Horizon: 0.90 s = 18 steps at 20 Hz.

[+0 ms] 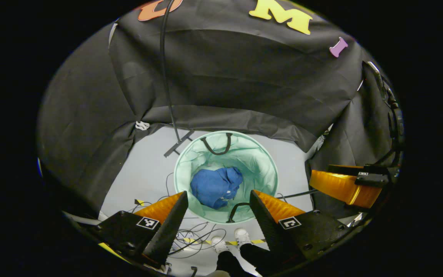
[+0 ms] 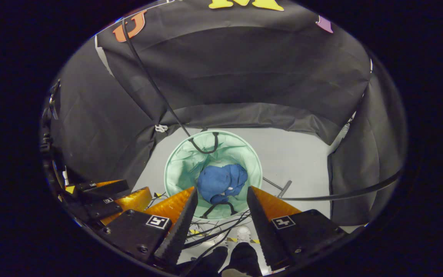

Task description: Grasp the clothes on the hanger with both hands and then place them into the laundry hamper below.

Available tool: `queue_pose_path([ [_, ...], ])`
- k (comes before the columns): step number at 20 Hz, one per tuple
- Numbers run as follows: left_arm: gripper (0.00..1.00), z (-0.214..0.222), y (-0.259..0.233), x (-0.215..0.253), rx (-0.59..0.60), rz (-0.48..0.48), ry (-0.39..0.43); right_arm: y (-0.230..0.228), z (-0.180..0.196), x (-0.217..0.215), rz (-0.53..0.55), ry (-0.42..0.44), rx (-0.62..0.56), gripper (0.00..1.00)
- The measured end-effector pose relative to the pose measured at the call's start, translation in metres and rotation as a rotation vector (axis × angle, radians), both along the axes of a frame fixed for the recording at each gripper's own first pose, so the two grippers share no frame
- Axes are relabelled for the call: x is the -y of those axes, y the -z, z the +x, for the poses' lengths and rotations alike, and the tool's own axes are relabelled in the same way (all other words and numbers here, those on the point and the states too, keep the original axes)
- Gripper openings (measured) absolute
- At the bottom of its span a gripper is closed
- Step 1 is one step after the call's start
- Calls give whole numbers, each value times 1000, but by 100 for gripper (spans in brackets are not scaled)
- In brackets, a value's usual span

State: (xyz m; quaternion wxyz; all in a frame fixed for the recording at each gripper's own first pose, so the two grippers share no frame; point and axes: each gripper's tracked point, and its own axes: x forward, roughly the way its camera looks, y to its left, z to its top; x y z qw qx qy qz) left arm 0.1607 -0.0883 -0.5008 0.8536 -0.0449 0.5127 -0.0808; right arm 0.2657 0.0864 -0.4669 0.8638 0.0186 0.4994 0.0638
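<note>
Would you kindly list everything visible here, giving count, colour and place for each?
laundry hamper: one, pale green with black handles, on the floor below both grippers.
clothes: one blue bundle, inside the hamper.
cables: several, black, on the floor near the hamper.
floor tape: one strip, yellow and black, by the shoes.
shoes: two, white, on the floor.
left gripper: one, open, above the hamper.
right gripper: one, open, above the hamper.

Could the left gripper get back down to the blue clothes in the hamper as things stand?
Probably yes: the left gripper is open above the hamper, whose mouth is uncovered, with the blue clothes lying exposed inside.
</note>
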Motion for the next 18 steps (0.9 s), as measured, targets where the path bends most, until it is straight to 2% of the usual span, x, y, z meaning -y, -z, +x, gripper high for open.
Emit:
queue_pose_path([
  [1,97,-5,-5,-2,4,-4,-6,-9,-5,1,-4,-1,15,82],
  [4,97,-9,-38,-5,80,-11,-12,-40,-14,3,-19,-16,96,83],
  [5,100,-11,-51,-5,119,-10,-3,-51,-18,5,-28,-22,132,82],
  [10,97,-20,-155,5,329,-29,6,-138,-48,18,-35,-54,325,82],
  [11,100,-24,-178,7,375,-34,2,-157,-60,21,-17,-63,358,83],
  [14,100,-42,-242,9,502,-27,-19,-224,-91,36,12,-91,495,82],
  [15,97,-53,-260,9,544,-20,-32,-243,-104,43,17,-100,543,82],
  [16,100,-65,-278,9,584,-9,-45,-264,-118,50,29,-107,590,82],
  [17,97,-80,-297,9,627,8,-56,-281,-131,54,46,-117,634,82],
  [18,100,-97,-317,8,664,32,-70,-300,-145,59,61,-134,676,82],
])
